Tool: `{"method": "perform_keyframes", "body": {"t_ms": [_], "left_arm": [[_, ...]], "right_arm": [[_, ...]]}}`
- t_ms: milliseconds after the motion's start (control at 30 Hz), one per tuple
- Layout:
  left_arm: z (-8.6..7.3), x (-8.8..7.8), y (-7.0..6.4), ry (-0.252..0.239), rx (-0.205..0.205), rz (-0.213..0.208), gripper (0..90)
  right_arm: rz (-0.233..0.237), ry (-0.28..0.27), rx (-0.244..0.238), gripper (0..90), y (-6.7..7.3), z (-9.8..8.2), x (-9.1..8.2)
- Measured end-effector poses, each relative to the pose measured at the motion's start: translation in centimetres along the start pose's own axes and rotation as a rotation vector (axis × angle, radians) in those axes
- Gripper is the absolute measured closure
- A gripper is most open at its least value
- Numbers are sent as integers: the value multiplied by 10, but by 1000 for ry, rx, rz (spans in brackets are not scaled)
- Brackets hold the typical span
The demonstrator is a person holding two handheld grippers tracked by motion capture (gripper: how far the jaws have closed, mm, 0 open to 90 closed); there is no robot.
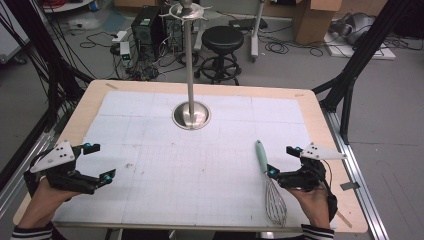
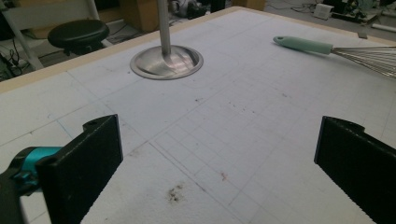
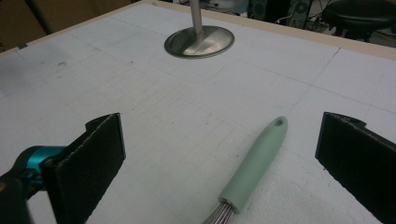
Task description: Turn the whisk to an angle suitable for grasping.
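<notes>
In the high view, a whisk [image 1: 270, 182] is seen lying flat on the white mat [image 1: 165, 150] at the near right of the table [image 1: 320, 125], its green handle pointing toward the metal stand [image 1: 191, 70] whose round base rests at the far middle. The right gripper [image 1: 287, 161] is held just beside the whisk with its jaws spread and nothing between them, while the left gripper [image 1: 99, 161], also spread and empty, is kept well apart at the near left. In the left gripper view, bare mat is framed between the wide black jaws, and the whisk [image 2: 336, 51] is seen far off; little trouble is expected from this side unless the hand is swung across toward the stand. In the right gripper view, the green handle [image 3: 257, 163] lies between the open jaws but off toward one side, untouched. If the jaws were closed from this offset, the smooth tapered handle could be nudged and rolled away, or pinched too near the wires, so that the whisk would tip once lifted. The hanging hole at the handle's tip could then be hard to line up with the stand's hooks.
</notes>
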State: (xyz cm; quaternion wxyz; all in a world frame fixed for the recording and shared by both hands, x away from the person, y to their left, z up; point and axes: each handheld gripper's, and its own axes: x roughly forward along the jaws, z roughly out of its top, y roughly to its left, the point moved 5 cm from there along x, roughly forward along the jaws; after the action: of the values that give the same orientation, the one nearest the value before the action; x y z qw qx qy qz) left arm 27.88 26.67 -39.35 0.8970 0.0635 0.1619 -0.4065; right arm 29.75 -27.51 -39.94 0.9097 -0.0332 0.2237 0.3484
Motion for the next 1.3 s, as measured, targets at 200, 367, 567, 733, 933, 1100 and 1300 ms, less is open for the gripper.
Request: {"method": "perform_keyframes", "body": {"t_ms": [200, 367, 567, 733, 933, 1100, 1300], "left_arm": [[0, 1, 2, -2, -5, 1, 16], [-2, 0, 4, 3, -8, 5, 17], [-2, -1, 6, -4, -11, 4, 16], [-2, -3, 7, -7, -15, 2, 16], [-3, -3, 8, -5, -17, 2, 17], [-2, -2, 7, -5, -12, -2, 17], [-2, -2, 7, -5, -12, -4, 17]], "right_arm": [[-5, -5, 3, 7, -1, 0, 0], [-15, -2, -8, 7, -1, -1, -1], [-4, -20, -20, 7, 1, 1, -4], [11, 2, -25, 7, -1, 4, -6], [11, 47, -30, 7, -6, 11, -2], [25, 73, -45, 7, -8, 18, 1], [23, 121, -64, 7, -10, 27, 5]]}}
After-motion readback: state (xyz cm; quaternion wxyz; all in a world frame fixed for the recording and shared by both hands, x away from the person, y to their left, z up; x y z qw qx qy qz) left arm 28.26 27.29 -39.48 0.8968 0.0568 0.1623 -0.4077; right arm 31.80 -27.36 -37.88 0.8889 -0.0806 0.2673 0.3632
